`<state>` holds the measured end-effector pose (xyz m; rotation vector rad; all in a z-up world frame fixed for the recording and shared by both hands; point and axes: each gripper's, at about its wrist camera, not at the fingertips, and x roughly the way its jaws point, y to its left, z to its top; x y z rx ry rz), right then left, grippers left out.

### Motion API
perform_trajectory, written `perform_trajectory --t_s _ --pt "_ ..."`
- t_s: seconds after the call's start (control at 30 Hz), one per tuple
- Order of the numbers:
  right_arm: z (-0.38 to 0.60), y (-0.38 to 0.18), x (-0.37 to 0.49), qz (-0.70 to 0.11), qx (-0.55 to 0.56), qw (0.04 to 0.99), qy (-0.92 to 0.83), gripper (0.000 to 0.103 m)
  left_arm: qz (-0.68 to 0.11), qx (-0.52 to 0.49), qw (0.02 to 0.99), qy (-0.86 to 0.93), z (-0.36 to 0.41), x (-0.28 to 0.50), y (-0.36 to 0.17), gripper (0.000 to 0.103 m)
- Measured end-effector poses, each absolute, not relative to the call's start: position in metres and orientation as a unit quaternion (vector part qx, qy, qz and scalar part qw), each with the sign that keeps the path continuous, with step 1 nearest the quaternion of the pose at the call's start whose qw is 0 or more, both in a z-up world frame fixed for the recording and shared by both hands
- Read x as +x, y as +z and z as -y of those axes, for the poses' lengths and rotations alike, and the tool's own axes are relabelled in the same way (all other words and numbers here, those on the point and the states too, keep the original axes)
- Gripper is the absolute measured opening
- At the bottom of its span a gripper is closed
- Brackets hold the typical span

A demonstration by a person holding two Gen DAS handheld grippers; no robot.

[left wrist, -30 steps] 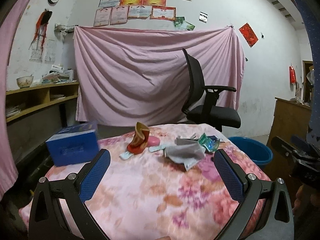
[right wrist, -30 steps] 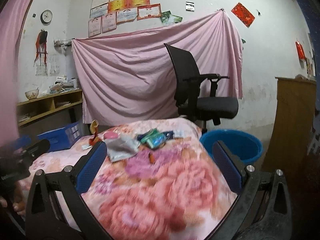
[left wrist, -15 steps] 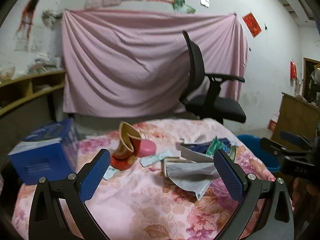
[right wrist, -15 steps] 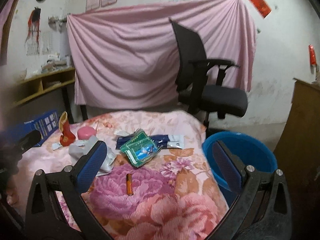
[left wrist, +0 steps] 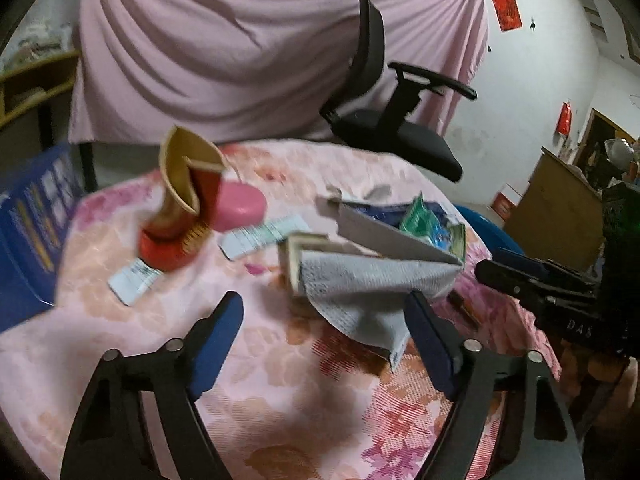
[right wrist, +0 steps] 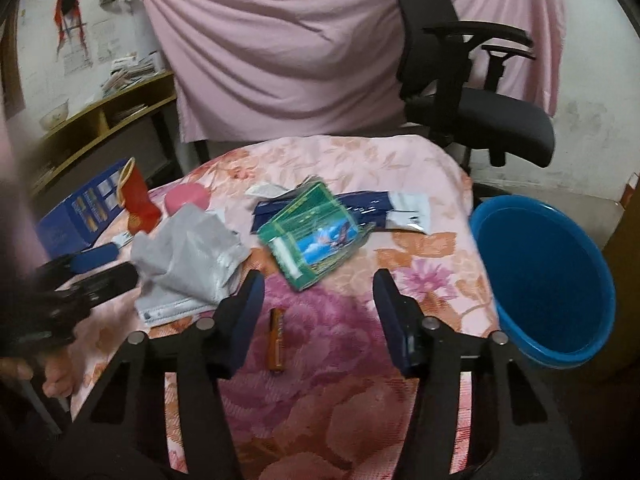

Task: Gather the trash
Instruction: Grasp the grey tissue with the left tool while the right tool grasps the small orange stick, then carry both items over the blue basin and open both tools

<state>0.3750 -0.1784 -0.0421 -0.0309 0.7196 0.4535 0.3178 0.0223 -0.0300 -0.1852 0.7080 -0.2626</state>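
Note:
Trash lies on a floral pink tablecloth (left wrist: 280, 380). A grey flattened carton (left wrist: 360, 280) lies just beyond my open, empty left gripper (left wrist: 324, 320). A crushed red and gold paper cup (left wrist: 180, 208), a pink lid (left wrist: 240, 204) and paper slips (left wrist: 260, 236) lie further left. My open, empty right gripper (right wrist: 318, 300) hovers just short of a green packet (right wrist: 316, 236). A small brown tube (right wrist: 276, 338) lies between its fingers. A dark blue wrapper (right wrist: 360, 204) lies behind the packet. A blue basin (right wrist: 548, 280) stands to the right of the table.
A blue box (left wrist: 28, 224) stands at the table's left edge. A black office chair (right wrist: 460, 80) stands behind the table before a pink sheet (right wrist: 280, 40). Wooden shelves (right wrist: 100, 120) are at the left, a wooden cabinet (left wrist: 560, 216) at the right.
Both grippers have moved forward and tilted down over the table. The trash now looks much closer. Both stay open.

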Motion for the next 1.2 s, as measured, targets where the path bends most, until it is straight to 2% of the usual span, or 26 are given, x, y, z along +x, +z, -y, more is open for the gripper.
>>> perform_trajectory --t_s 0.13,0.27,0.33,0.4,0.5,0.6,0.8,1.2 --pt "0.175 -0.053 0.378 -0.381 -0.020 0.892 0.242 0.079 -0.377 -0.099 0.909 -0.148 -0.019 0.328 -0.039 0.051" --pt "0.171 -0.066 0.382 -0.413 -0.018 0.871 0.264 0.074 -0.381 -0.113 0.904 -0.157 -0.020 0.329 -0.040 0.038" --pt "0.171 -0.068 0.384 -0.418 -0.015 0.869 0.264 0.071 -0.385 -0.123 0.900 -0.161 -0.021 0.329 -0.040 0.023" --pt "0.171 -0.069 0.383 -0.421 -0.014 0.867 0.268 0.059 -0.390 -0.136 0.896 -0.166 -0.022 0.329 -0.041 0.012" --pt "0.169 -0.070 0.381 -0.423 -0.020 0.861 0.280 0.046 -0.399 -0.152 0.888 -0.170 -0.020 0.331 -0.039 0.004" --pt "0.167 -0.071 0.378 -0.424 -0.027 0.858 0.287 0.037 -0.391 -0.137 0.894 -0.167 -0.013 0.327 -0.034 0.001" --pt "0.169 -0.065 0.369 -0.399 -0.038 0.873 0.278 0.036 -0.345 -0.113 0.923 -0.130 -0.002 0.307 -0.021 0.000" --pt "0.200 -0.042 0.361 -0.326 0.036 0.900 0.288 0.036 -0.276 -0.044 0.955 -0.096 0.029 0.289 0.011 0.000"
